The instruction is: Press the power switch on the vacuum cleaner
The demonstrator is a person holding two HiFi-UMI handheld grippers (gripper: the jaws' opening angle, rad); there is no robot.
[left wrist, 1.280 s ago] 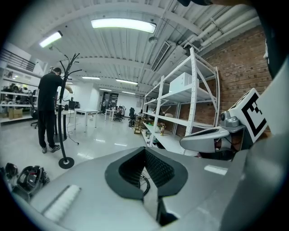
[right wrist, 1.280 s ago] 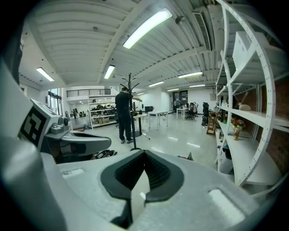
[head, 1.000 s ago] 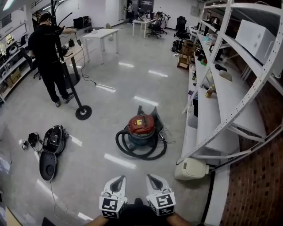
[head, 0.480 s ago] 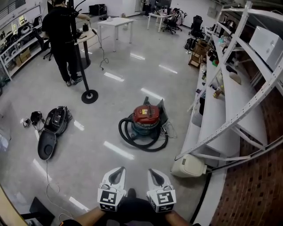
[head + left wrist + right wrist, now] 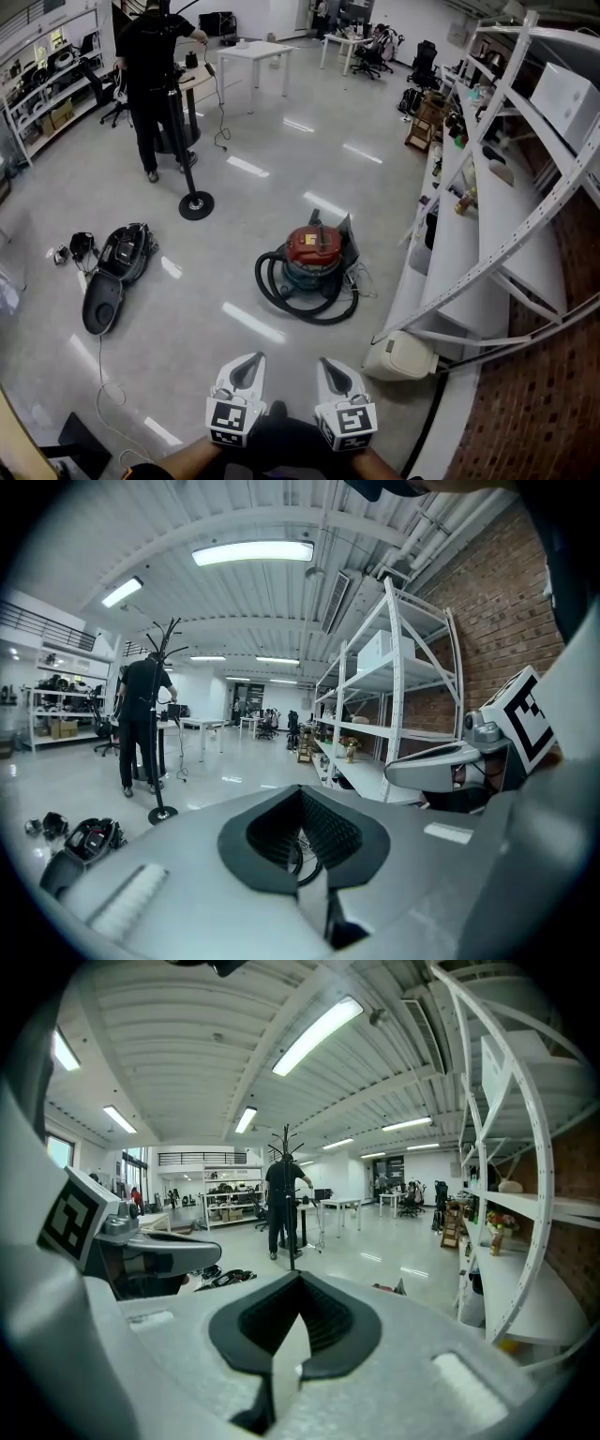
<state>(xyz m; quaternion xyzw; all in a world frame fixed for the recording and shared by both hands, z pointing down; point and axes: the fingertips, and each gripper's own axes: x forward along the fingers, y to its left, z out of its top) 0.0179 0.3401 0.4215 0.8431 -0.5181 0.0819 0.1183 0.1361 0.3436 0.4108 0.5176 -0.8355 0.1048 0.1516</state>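
I can read no words, brands or numbers anywhere. The vacuum cleaner [image 5: 323, 242], at the middle of the head view, carries a small pale label [image 5: 307, 251] on its red lid, but the print is too small to make out. The cubes on my left gripper [image 5: 253, 358] and right gripper [image 5: 325, 362], at the bottom of that frame, bear black-and-white square markers [image 5: 228, 436]. These are blocky patterns only, not letters or digits.

Glossy floor [image 5: 234, 216]; vacuum cleaner [image 5: 312, 246]'s red lid looks like smooth plastic.
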